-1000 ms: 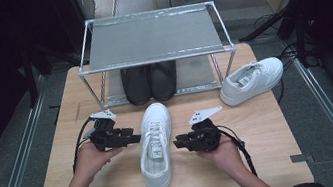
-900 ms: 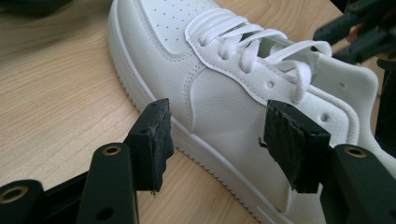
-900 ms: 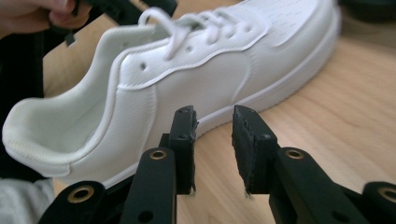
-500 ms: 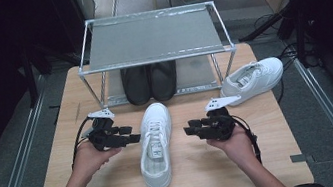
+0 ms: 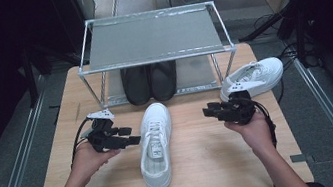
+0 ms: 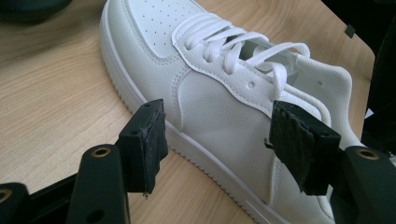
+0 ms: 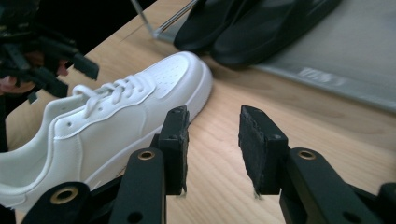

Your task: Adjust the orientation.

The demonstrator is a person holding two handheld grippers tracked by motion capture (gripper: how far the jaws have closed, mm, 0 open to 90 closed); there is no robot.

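Lying lengthwise at the middle of the light wooden table [image 5: 206,168] is a white leather lace-up sneaker [image 5: 155,143], toe pointing toward a low metal-framed shoe rack [image 5: 153,37] at the far edge. Nothing is gripping it. Its mate, a second white sneaker [image 5: 253,77], is sitting at the right, just beside the rack's right leg. A pair of black shoes [image 5: 150,82] is resting side by side on the rack's lower shelf, while the grey top shelf is standing bare.

Judging from this layout, the work looks like shelving the white pair, and it seems barely begun: both white sneakers are on the table, and each would need picking up and placing on the rack.

The left gripper [image 5: 130,135] is hovering just beside the centre sneaker's left flank, level and pointing at it. Its jaws have just been opening, and in the left gripper view the pads [image 6: 147,144] are standing wide apart, framing the shoe's side without pressing on it. The right gripper [image 5: 209,112] is sitting well off to the right, nearer the second sneaker, aimed across toward the middle one; its jaws are partly apart with bare wood between them. Both forearms are reaching in from the near edge.
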